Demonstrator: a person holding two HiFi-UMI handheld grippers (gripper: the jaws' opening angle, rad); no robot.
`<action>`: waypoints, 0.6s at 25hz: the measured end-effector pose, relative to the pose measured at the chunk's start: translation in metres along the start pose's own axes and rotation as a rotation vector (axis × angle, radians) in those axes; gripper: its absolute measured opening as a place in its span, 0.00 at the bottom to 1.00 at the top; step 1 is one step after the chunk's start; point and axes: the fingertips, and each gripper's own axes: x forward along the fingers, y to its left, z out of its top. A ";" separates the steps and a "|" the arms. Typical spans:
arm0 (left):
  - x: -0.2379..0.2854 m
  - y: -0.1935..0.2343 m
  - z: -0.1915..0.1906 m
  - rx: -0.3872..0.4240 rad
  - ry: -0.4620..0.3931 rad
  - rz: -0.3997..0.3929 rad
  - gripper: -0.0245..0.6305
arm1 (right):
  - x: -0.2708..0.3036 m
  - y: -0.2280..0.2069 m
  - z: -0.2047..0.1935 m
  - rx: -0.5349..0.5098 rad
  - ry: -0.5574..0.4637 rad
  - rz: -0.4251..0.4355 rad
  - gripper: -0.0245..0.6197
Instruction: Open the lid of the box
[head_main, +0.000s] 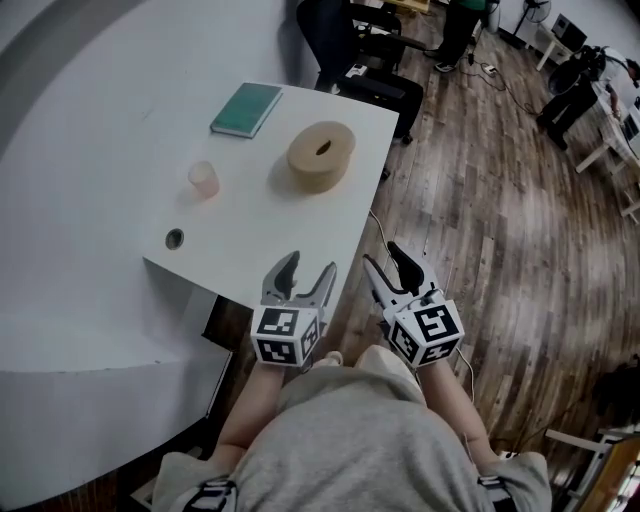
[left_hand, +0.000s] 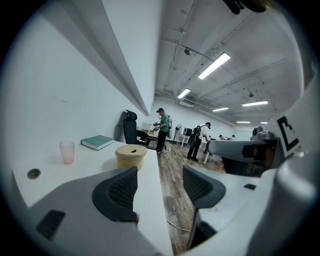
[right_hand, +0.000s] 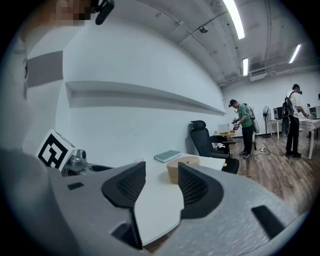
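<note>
left gripper (head_main: 310, 265) and right gripper (head_main: 385, 256) both gape empty, the round box (head_main: 321, 160) standing well ahead of their jaws; best, i judge, to reach forward, steady its base and lift the lid (head_main: 322, 140) squarely.

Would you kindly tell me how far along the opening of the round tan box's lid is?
Done: nothing yet; the slotted lid sits flat on the round tan box. In hand: the left gripper and right gripper hover open and empty by the white table at its near edge, apart from the box. Left: reach the box, grip the lid, lift it off.
</note>
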 end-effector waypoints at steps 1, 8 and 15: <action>0.003 0.003 0.000 -0.004 -0.001 0.004 0.43 | 0.004 -0.001 0.000 -0.005 0.004 0.003 0.35; 0.033 0.020 0.004 -0.040 0.001 0.055 0.43 | 0.038 -0.021 0.005 -0.036 0.017 0.063 0.35; 0.078 0.046 0.012 -0.088 -0.007 0.153 0.44 | 0.096 -0.050 0.018 -0.094 0.030 0.188 0.34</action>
